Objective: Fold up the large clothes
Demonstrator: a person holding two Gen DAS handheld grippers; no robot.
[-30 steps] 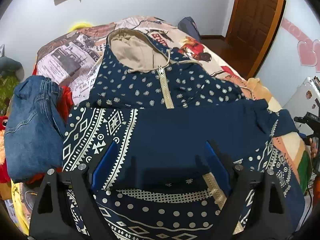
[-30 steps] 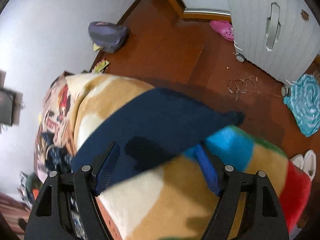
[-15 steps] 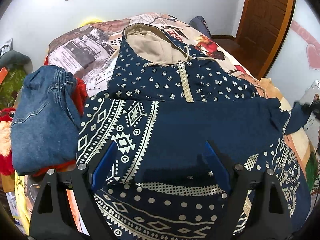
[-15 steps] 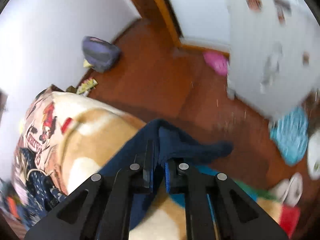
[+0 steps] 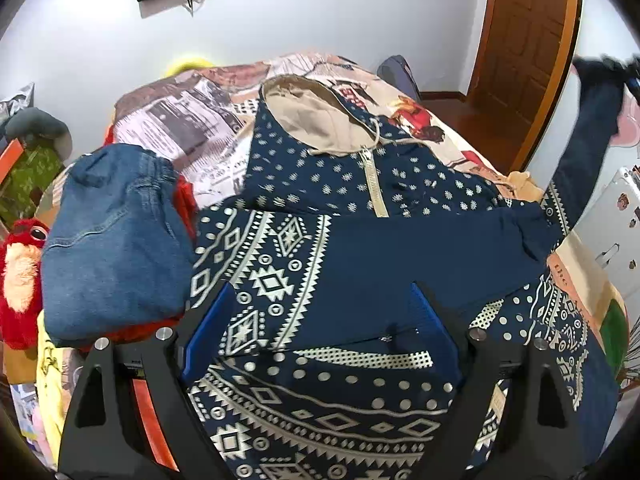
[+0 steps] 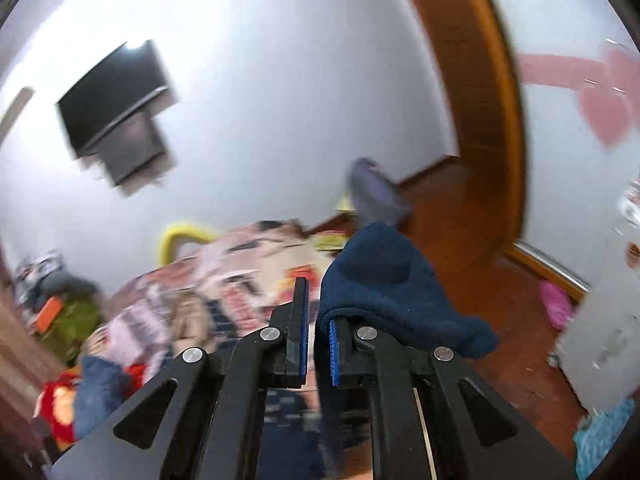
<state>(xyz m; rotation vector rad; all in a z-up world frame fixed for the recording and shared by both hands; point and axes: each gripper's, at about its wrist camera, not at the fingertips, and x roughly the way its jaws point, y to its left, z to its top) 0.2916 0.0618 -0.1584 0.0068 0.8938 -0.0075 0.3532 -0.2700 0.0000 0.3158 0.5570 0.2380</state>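
The bed (image 5: 208,128) wears a cover printed with newspaper-like pictures. A navy patterned hoodie (image 5: 320,216) lies spread across it, hood toward the wall. Folded jeans (image 5: 112,240) sit just beside the hoodie, over something red.

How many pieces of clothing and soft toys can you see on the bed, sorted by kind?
Patterned navy hoodie: 1
Folded denim garment: 1
Red garment under the denim: 1
Red plush toy: 1
Total: 4
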